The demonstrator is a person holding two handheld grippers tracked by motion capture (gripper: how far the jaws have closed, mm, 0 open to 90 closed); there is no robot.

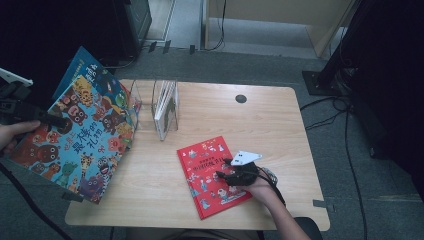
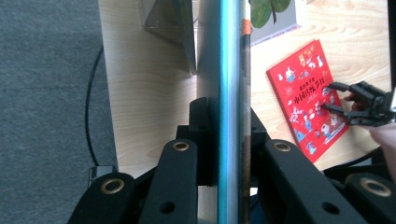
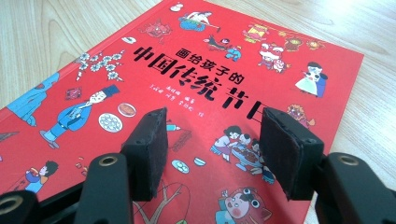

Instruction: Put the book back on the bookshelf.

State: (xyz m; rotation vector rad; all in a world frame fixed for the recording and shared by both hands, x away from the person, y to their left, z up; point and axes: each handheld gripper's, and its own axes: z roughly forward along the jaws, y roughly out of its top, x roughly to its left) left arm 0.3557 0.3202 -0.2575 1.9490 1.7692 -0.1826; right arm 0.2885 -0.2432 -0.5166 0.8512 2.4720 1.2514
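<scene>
The right gripper (image 3: pixel 212 154) hangs low over a red hardcover picture book (image 3: pixel 140 84) lying flat on the pale wood-grain tabletop (image 3: pixel 51 32). Its two black jaws rise from the bottom of the view with a wide gap between them, their dark foam-faced pads (image 3: pixel 289 154) parted and nothing caught in between. Whether the pad tips touch the cover cannot be told. The cover carries a row of bold black Chinese characters across its middle, ringed by small cartoon figures, plates of food, blossoms and lanterns. Bare wood shows past the book's left edge and beyond its far right corner.
</scene>
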